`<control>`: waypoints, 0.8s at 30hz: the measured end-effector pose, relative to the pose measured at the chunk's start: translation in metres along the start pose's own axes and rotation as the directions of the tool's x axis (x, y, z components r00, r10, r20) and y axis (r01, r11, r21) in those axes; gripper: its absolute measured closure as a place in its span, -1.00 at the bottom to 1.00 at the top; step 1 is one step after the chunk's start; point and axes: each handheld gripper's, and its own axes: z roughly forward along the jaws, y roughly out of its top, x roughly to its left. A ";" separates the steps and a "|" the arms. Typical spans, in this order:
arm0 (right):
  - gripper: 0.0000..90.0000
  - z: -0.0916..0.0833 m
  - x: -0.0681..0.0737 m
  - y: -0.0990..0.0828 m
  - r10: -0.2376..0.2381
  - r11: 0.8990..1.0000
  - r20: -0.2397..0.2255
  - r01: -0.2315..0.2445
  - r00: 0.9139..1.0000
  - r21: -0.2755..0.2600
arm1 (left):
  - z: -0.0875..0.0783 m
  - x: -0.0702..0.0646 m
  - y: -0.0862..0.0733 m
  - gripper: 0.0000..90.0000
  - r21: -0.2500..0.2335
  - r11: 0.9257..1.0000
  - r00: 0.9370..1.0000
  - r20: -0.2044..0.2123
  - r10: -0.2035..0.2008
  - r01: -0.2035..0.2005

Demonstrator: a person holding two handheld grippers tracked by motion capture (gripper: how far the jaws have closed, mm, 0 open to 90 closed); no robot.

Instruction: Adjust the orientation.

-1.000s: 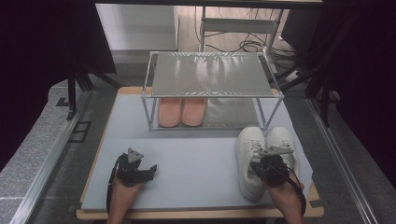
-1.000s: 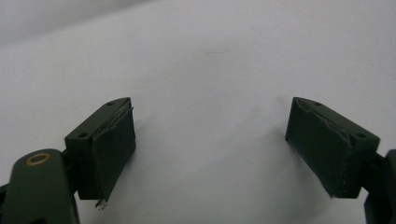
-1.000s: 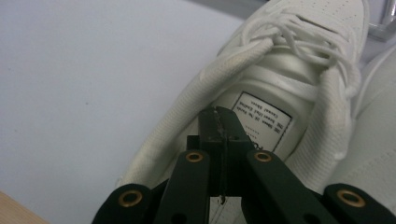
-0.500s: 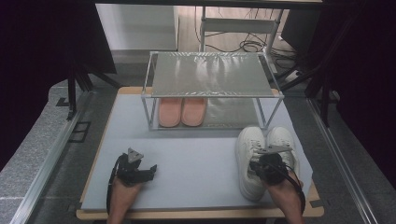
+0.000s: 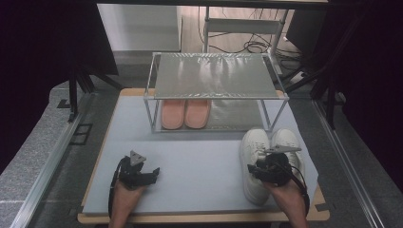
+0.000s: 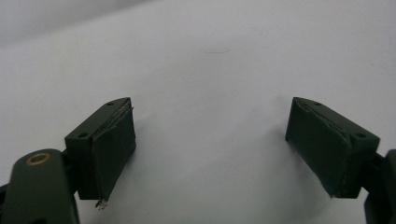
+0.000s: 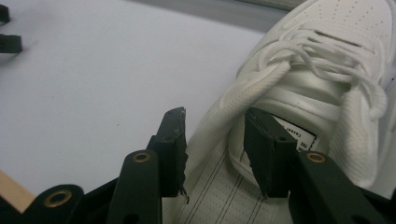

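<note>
A pair of white lace-up sneakers stands at the front right of the grey mat (image 5: 199, 161). My right gripper (image 5: 260, 170) is at the heel of the left sneaker (image 5: 254, 145). In the right gripper view its jaws have just been opening and my right gripper (image 7: 215, 140) straddles the sneaker (image 7: 317, 70) collar wall, one jaw outside, one inside, with small gaps on either side. The right sneaker (image 5: 286, 140) sits beside it. My left gripper (image 5: 151, 174) rests at the front left, and my left gripper (image 6: 210, 140) is open over bare mat.
A metal two-level shoe rack (image 5: 216, 76) stands at the back of the mat, with a pair of pink slippers (image 5: 184, 114) on the left of its lower level. The wooden table edge (image 5: 199, 217) runs along the front. Dark frame legs flank both sides.
The right gripper's jaws look spread a little wider over the left sneaker's heel. The left hand and both sneakers have stayed put.
</note>
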 end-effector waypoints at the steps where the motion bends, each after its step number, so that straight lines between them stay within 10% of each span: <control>1: 0.36 0.002 0.000 0.000 0.007 1.000 0.000 -0.007 1.000 0.003 | 0.000 0.000 0.000 -0.65 0.000 1.000 1.000 0.000 0.000 0.000; 15: 0.83 0.012 0.013 0.005 -0.086 0.996 -0.058 0.084 0.995 -0.025 | 0.000 0.000 0.000 -0.65 0.001 1.000 1.000 0.000 0.000 0.000; 24: 0.84 0.032 0.048 0.020 -0.235 0.972 -0.170 0.234 0.957 -0.022 | 0.000 0.000 0.000 -0.65 0.000 1.000 1.000 0.000 0.000 0.000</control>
